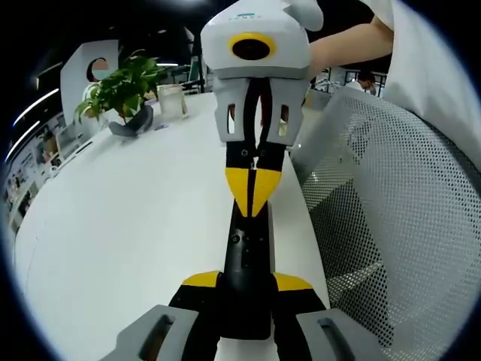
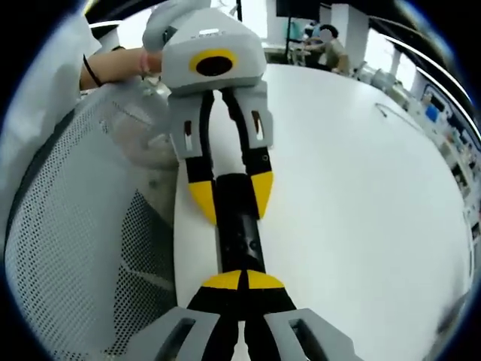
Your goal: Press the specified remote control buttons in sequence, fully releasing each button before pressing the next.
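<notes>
L gripper (image 1: 246, 289): jaws clamped on near end of remote (image 1: 246, 259), yellow tips either side of it.
Remote: black, slim, lies on white table (image 1: 128, 226) by its edge, running lengthwise btwn both grippers.
R gripper (image 1: 254, 192): jaws pressed together, tips down on remote's far end; in right gripper view own tips (image 2: 242, 282) meet over remote (image 2: 239, 233).
Chair (image 1: 391, 210): grey mesh back, just beside table edge.
Plant (image 1: 124, 90): far end of table, cup (image 1: 171, 101) near it.
Person (image 2: 327, 41): seated well beyond table.

black remote (image 1: 246, 271), white table (image 1: 135, 218), yellow-tipped fingers (image 1: 201, 280)
</notes>
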